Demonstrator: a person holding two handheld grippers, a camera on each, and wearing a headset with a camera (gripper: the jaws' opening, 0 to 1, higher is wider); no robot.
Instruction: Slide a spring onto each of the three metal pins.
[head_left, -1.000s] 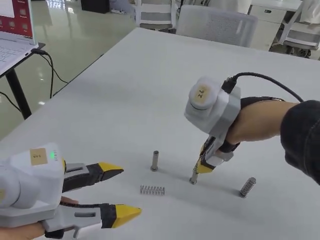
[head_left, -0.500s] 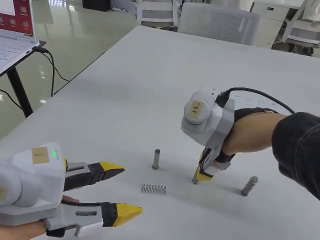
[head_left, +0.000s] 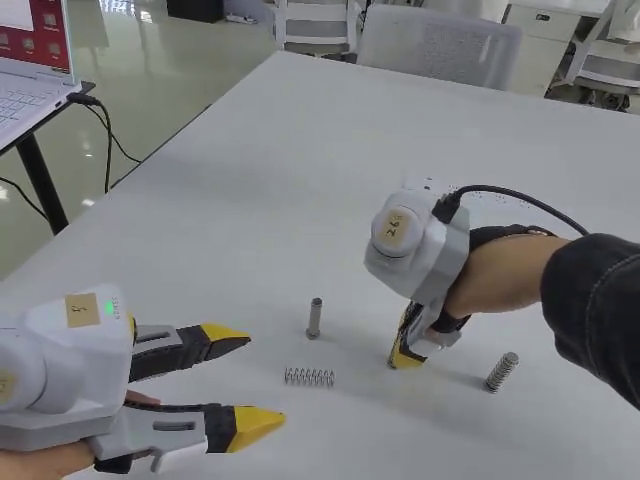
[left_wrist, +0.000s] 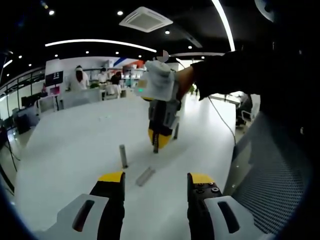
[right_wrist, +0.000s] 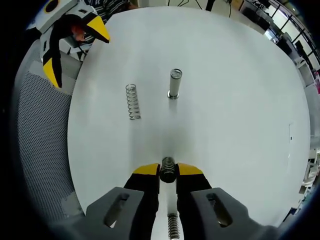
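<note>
- My right gripper (head_left: 405, 352) had sunk lower toward the tabletop (head_left: 300, 180), its jaws clamped on a spring (right_wrist: 168, 170), apparently to seat it on the middle pin hidden beneath.
- My left gripper (head_left: 262, 381) waited wide-jawed at the near edge, facing the loose spring (head_left: 308, 377) beside the bare pin (head_left: 315, 318).
- Rightward, the third pin (head_left: 501, 371) already wore its spring.

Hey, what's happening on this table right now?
A person is fitting springs onto metal pins with two handheld grippers. The right gripper is shut on a spring, held upright low against the white table. To one side a bare pin stands with a loose spring lying near it; on the other, a third spring stands nearly upright, seemingly already on a pin. The left gripper hovers open, holding nothing.
</note>
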